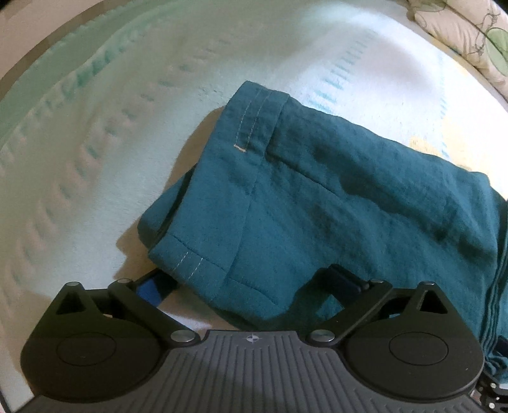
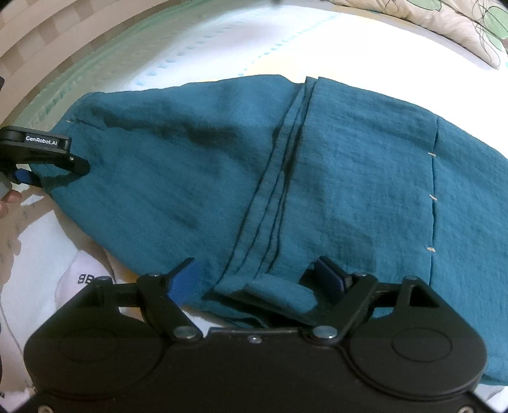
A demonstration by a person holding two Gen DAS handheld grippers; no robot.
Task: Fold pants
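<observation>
Fold in progress on the bed. The teal pants (image 1: pixel 317 197) lay doubled on the pale bedsheet (image 1: pixel 95 159), filling the centre and right of the left wrist view, with the stitched hems stacked toward the lower left. In the right wrist view the same garment spanned the frame from middle left to right edge, a bundle of layered edges running down its centre. A patterned pillow (image 2: pixel 460 22) sat in the upper right corner.

Your left gripper (image 1: pixel 247 279) stood at its widest, the pads either side of the hem corner and pressing on nothing. Your right gripper (image 2: pixel 257 282) also stood apart, its blue pads straddling a rolled lip of cloth at the lower centre without clamping it.

Judged from this layout, you had just laid one fold and let go of both near corners. The next move would call for re-gripping the stacked edges squarely, all layers together, before carrying them across for the following fold.
</observation>
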